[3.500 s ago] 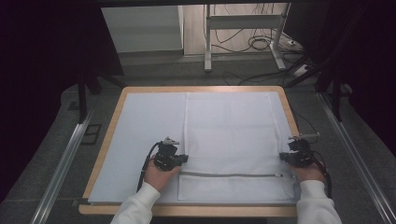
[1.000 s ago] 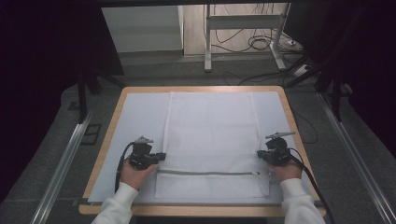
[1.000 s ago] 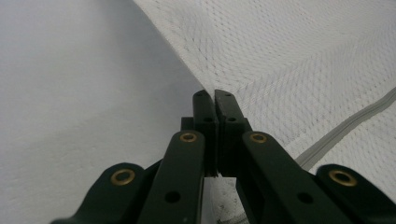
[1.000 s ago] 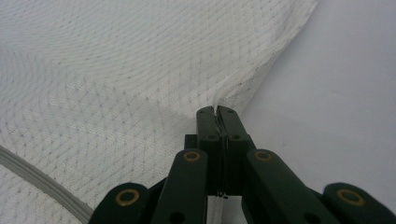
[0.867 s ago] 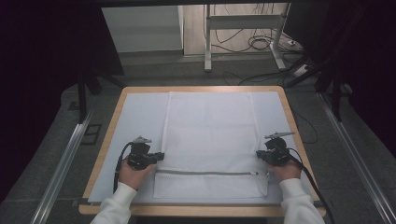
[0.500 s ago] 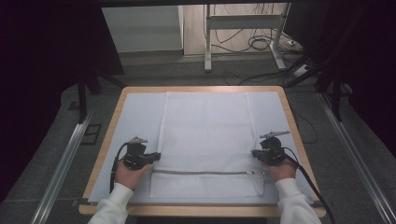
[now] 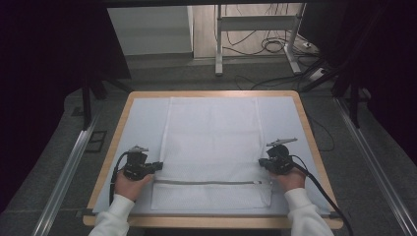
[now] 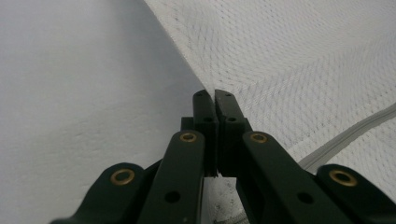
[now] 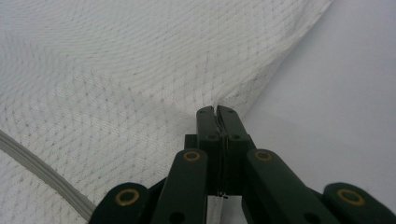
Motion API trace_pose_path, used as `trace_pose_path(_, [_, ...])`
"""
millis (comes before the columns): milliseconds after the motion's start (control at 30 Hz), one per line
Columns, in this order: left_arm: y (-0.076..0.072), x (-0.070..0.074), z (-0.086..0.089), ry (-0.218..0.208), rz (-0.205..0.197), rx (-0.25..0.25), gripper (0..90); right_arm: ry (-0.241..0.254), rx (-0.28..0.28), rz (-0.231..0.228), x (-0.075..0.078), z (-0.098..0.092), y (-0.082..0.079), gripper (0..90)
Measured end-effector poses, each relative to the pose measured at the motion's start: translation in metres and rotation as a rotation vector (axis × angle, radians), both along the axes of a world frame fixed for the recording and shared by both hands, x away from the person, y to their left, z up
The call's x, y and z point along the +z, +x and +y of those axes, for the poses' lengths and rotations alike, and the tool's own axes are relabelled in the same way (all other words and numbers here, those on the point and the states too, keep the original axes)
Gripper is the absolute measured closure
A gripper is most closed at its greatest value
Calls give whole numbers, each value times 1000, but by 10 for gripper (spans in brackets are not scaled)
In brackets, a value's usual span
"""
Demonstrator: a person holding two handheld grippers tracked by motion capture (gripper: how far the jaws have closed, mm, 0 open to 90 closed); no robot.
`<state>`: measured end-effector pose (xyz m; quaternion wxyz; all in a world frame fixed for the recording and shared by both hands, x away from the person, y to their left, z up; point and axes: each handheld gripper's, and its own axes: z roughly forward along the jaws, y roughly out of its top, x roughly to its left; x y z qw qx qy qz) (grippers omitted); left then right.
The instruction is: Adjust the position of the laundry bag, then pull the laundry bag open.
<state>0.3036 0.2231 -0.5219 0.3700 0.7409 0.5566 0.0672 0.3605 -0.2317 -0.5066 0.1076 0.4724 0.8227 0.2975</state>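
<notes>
Pinching opposite side edges of the white mesh bag (image 7: 212, 147), the left claw (image 7: 156, 165) and right claw (image 7: 263, 162) were each clamped together on fabric; the bag lay flat at frame centre on the pale surface (image 7: 142, 123), zipper (image 7: 211, 182) nearest the bottom edge.

Overhead view; two close jaw-level cameras
</notes>
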Motion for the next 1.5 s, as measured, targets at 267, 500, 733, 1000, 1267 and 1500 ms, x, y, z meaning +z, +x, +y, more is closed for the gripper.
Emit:
trace_pose_path(267, [0,-3,2,16,1,6,867,-5,6,-3,-1,2,-1,875])
trace_pose_path(500, [-5,6,-5,47,-106,43,463,25,-6,-56,8,-5,-4,584])
trace_pose_path(733, [-11,22,-13,33,-158,6,311,80,-28,-118,21,-15,-9,347])
trace_pose_path(1000, [-12,31,-23,30,-162,-19,306,94,-27,-154,26,-21,-13,297])
trace_pose_path(1267, [-11,37,-41,24,-170,-65,304,98,-43,-171,30,-27,-20,279])
trace_pose_path(1500, [-12,37,-47,26,-162,-76,304,96,-43,-172,28,-29,-20,289])
